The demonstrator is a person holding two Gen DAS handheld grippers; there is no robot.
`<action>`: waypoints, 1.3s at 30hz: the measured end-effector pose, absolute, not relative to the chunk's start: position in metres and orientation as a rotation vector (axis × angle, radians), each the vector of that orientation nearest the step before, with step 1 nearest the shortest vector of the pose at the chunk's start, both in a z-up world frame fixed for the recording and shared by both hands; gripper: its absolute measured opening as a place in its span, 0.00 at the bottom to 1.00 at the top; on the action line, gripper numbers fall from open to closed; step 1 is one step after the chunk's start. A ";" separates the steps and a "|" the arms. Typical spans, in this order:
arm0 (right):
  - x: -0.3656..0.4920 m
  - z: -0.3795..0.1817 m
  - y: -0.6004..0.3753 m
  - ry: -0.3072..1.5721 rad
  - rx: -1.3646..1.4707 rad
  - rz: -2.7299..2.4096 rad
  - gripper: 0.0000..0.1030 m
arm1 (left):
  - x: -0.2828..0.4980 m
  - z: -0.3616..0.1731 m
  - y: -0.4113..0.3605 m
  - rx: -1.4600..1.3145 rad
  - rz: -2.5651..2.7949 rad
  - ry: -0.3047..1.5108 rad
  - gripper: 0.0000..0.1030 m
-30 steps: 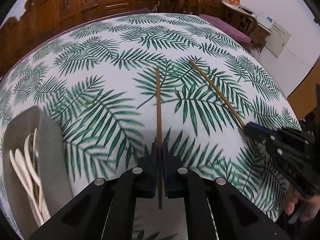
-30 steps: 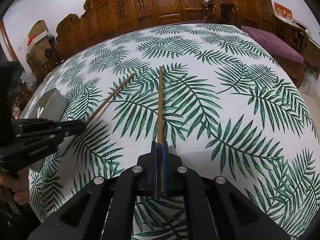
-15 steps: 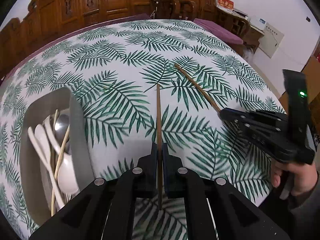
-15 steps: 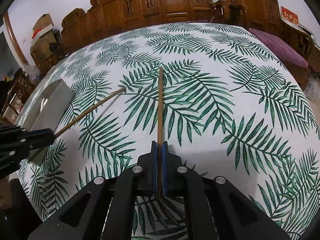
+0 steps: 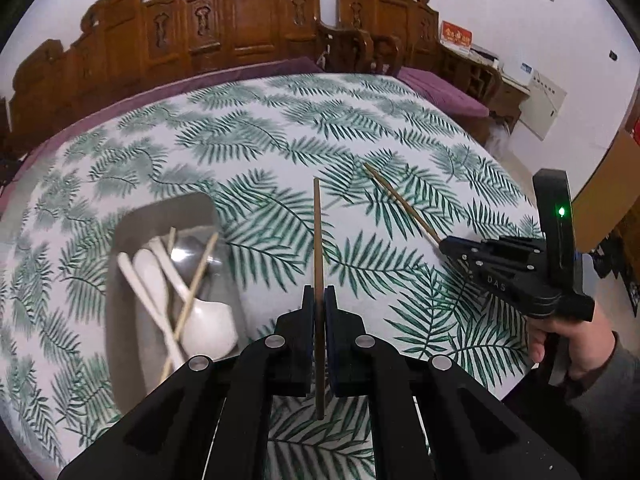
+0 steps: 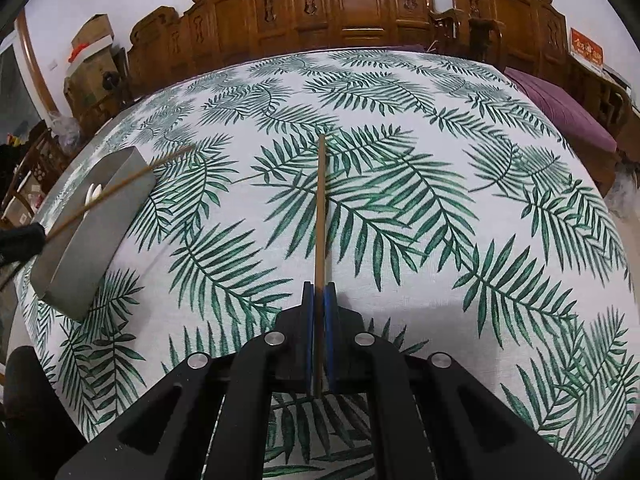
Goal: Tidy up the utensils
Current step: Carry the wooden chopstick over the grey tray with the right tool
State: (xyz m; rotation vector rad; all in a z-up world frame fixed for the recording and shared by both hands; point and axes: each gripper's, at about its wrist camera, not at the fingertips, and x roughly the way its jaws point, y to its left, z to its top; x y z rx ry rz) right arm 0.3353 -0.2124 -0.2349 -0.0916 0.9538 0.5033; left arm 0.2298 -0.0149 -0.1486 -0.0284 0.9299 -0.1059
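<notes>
My left gripper point(image 5: 319, 300) is shut on a brown chopstick point(image 5: 317, 236) that points straight ahead above the table. Just left of it lies a grey tray point(image 5: 182, 202) holding white spoons point(image 5: 208, 328), a metal spoon point(image 5: 188, 252) and pale chopsticks point(image 5: 196, 280). At the right of that view my right gripper point(image 5: 444, 245) is shut on a second chopstick point(image 5: 400, 204). In the right wrist view the right gripper point(image 6: 319, 296) grips its chopstick point(image 6: 320, 208). There the left chopstick point(image 6: 120, 188) hangs over the tray point(image 6: 100, 232).
The table wears a white cloth with green palm leaves point(image 6: 400, 200). Carved wooden chairs point(image 6: 352, 4) line its far side. A purple cushion point(image 6: 560, 112) sits at the back right. A person's hand point(image 5: 568, 344) holds the right gripper's handle.
My left gripper has risen and swung left with its chopstick, which now hangs over the tray. The tray has come further into the left view. The right gripper has hardly moved.
</notes>
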 end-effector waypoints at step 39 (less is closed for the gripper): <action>0.288 -0.171 -0.135 0.885 -0.194 0.637 0.06 | 0.210 -0.176 0.096 -0.098 0.099 0.946 0.04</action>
